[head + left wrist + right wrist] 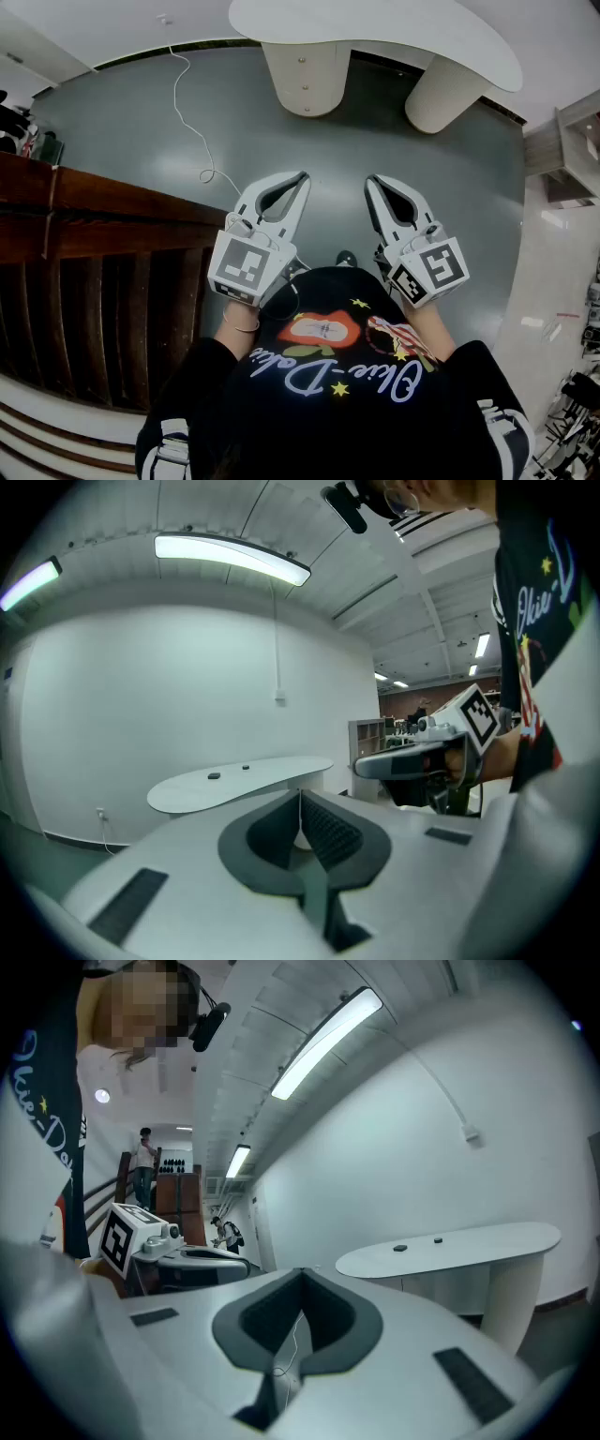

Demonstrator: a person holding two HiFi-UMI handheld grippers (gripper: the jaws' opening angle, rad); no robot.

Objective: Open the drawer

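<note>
A white desk stands across the grey floor ahead of me. Its left rounded pedestal carries small knobs on its front, which look like drawer fronts. My left gripper and right gripper hang side by side at chest height, well short of the desk, both pointing towards it. The left gripper has its tips touching, with nothing between them. The right gripper is likewise shut and empty. The desk top bears two small dark items and also shows in the right gripper view.
A dark wooden railing runs along my left. A white cable trails over the floor from the far wall. The desk's second pedestal stands at the right. Shelving sits at the right edge. People stand far off.
</note>
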